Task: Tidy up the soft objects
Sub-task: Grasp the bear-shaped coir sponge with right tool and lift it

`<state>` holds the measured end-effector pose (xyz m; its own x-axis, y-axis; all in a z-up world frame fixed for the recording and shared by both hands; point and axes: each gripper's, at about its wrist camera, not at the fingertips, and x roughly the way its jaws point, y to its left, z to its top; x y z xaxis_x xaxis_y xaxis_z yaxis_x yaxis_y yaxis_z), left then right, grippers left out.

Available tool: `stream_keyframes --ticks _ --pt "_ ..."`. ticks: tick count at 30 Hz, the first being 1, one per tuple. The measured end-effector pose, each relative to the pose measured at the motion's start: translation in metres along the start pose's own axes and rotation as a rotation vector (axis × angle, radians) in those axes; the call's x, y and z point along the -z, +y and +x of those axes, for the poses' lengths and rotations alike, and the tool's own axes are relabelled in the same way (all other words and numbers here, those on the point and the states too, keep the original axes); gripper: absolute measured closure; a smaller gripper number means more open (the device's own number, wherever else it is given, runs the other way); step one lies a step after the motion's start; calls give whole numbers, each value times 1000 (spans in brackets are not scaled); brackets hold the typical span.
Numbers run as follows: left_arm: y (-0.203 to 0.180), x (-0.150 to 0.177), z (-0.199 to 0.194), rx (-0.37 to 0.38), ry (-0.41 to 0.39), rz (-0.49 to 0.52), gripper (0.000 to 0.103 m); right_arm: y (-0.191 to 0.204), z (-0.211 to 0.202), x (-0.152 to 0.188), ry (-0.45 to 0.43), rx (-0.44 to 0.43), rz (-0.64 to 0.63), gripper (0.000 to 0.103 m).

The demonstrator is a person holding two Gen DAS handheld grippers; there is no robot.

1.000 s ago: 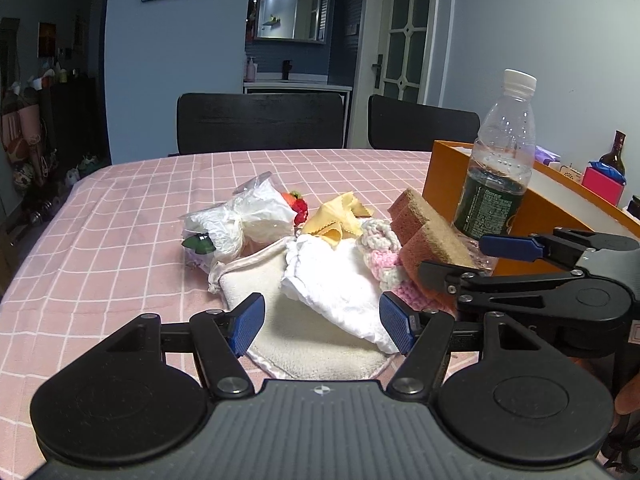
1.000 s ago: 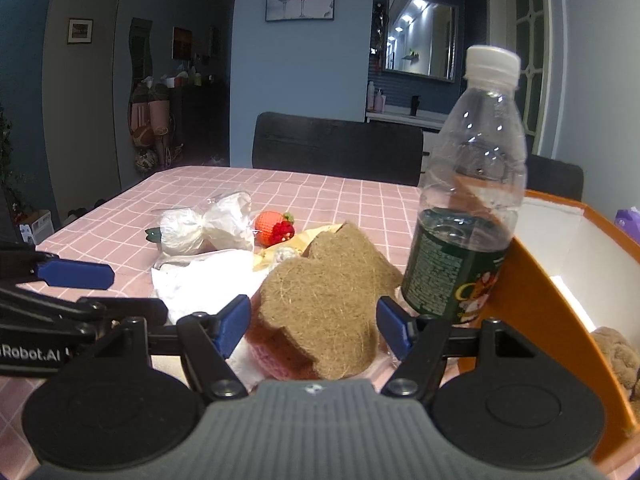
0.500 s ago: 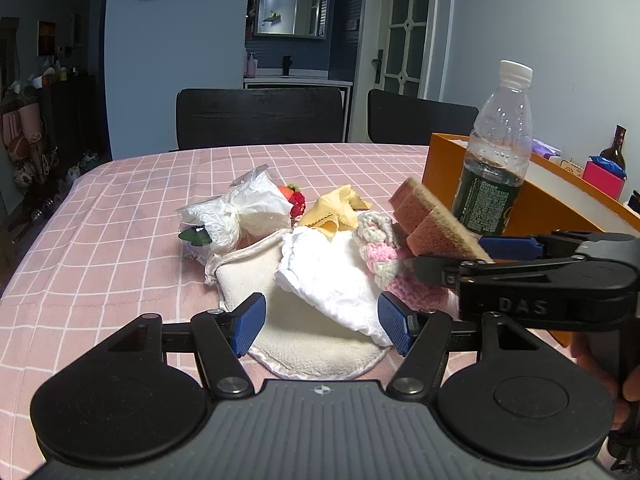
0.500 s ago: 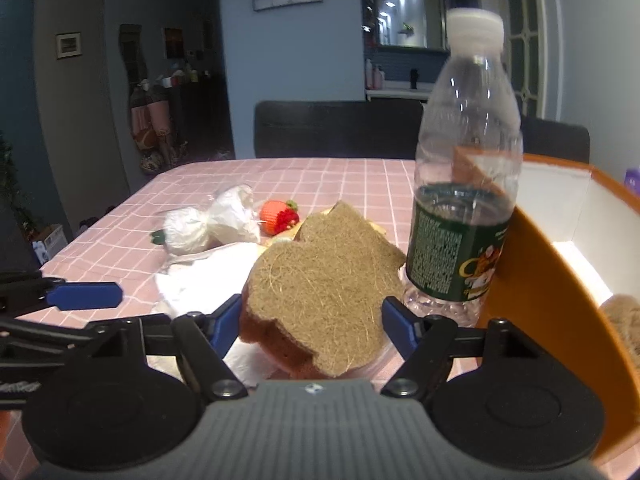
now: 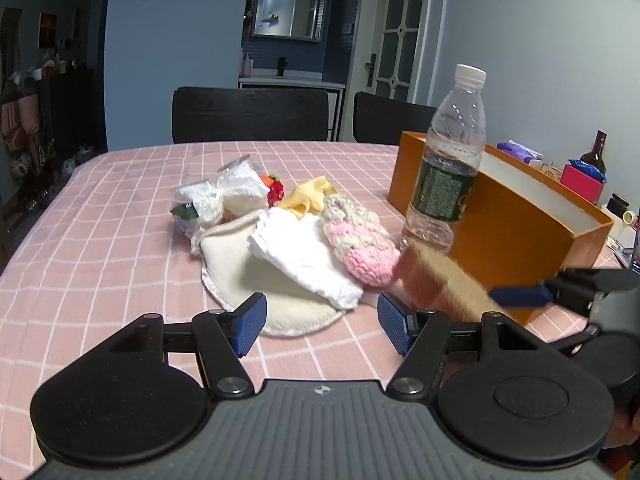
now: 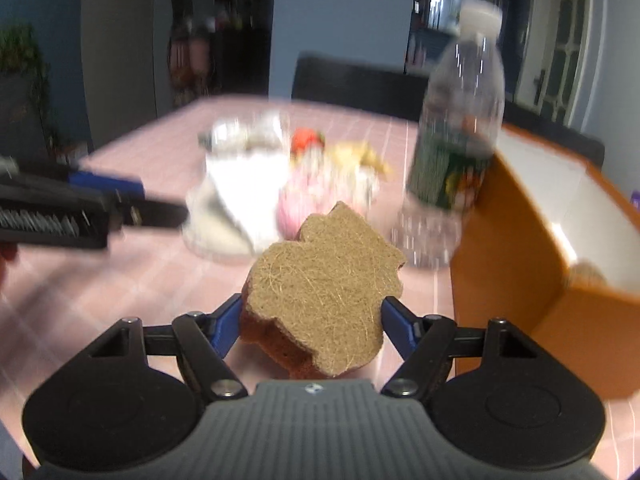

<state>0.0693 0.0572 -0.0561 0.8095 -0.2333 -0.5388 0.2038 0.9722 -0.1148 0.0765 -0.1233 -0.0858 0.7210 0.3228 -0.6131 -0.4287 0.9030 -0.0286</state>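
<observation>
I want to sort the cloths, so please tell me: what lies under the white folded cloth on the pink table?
A cream round fabric pad lies under the white folded cloth. The cloth covers the pad's middle, so anything between them is hidden.

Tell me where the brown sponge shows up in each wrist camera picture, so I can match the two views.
Left wrist view: the brown sponge is low and right of centre, blurred, in front of the orange box.
Right wrist view: the sponge fills the lower centre, gripped by the right gripper.
Shared landmark: the water bottle stands just beyond the sponge, beside the box.
</observation>
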Motion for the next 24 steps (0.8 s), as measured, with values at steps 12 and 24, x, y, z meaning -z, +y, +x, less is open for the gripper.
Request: stream_keyframes --ticks 12,24 --pt "-6 4 3 -14 34 -26 28 -12 -2 5 73 -84 73 8" --pt "-7 -2 7 -62 53 -37 28 -19 33 -11 153 -125 210 9"
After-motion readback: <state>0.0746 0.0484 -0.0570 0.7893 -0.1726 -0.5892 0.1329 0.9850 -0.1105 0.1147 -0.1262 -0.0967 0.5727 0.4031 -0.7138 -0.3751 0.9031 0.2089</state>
